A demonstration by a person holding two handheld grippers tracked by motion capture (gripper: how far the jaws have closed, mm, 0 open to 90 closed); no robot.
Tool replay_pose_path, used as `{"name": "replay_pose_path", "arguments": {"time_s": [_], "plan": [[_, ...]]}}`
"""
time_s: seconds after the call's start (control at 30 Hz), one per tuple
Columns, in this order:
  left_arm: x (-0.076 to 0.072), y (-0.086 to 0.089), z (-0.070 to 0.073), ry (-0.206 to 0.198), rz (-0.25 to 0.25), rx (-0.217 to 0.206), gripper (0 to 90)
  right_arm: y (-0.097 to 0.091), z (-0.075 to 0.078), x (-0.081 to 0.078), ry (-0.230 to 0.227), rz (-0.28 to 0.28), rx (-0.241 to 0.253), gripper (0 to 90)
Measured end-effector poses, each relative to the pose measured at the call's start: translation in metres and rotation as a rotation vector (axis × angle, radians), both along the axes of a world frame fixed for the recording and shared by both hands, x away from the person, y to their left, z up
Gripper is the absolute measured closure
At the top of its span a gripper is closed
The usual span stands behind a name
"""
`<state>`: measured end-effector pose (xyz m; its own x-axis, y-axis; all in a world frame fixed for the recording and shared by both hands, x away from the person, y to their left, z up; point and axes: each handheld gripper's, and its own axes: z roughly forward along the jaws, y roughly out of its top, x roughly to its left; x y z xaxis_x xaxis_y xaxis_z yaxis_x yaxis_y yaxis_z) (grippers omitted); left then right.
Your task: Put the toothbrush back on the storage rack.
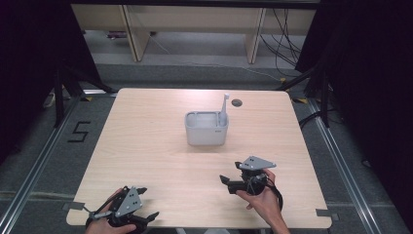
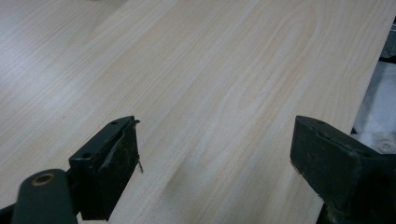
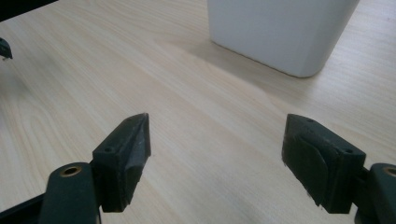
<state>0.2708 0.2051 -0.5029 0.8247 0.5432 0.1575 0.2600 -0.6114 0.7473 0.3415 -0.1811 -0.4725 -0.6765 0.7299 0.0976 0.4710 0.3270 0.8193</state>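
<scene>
White plastic bin is sitting mid-tabletop, nearer the far edge, a utensil leaning in its right corner. Right gripper is facing it, jaws apart and empty; left gripper is resting, jaws apart, at the near edge. Approaching squarely would suit.

The left gripper sits at the near left in the person's left hand, jaws wide apart with nothing between. The right gripper, held in the right hand at near right, points left, jaws likewise wide and empty.
</scene>
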Motion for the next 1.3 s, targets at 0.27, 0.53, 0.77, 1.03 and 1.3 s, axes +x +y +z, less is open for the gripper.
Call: {"name": "replay_pose_path", "arguments": {"time_s": [0.27,0.53,0.77,1.03,1.3], "plan": [[-0.001,0.0,0.0,0.0,0.001,0.005,14.8,-0.006,-0.004,-0.011,0.015,0.007,-0.03,23.8],[0.0,-0.001,-0.001,-0.007,0.007,0.006,14.8,-0.013,-0.006,-0.021,0.01,0.016,-0.034,22.8],[-0.001,-0.001,-0.001,-0.009,0.009,0.009,14.8,-0.018,-0.009,-0.029,0.026,0.011,-0.028,19.5],[-0.001,-0.001,-0.001,-0.004,0.006,0.012,14.8,-0.02,-0.013,-0.04,0.072,0.01,-0.053,16.8],[-0.001,-0.002,-0.002,0.005,0.011,-0.009,14.8,-0.023,-0.017,-0.044,0.059,0.039,-0.078,16.5]]}}
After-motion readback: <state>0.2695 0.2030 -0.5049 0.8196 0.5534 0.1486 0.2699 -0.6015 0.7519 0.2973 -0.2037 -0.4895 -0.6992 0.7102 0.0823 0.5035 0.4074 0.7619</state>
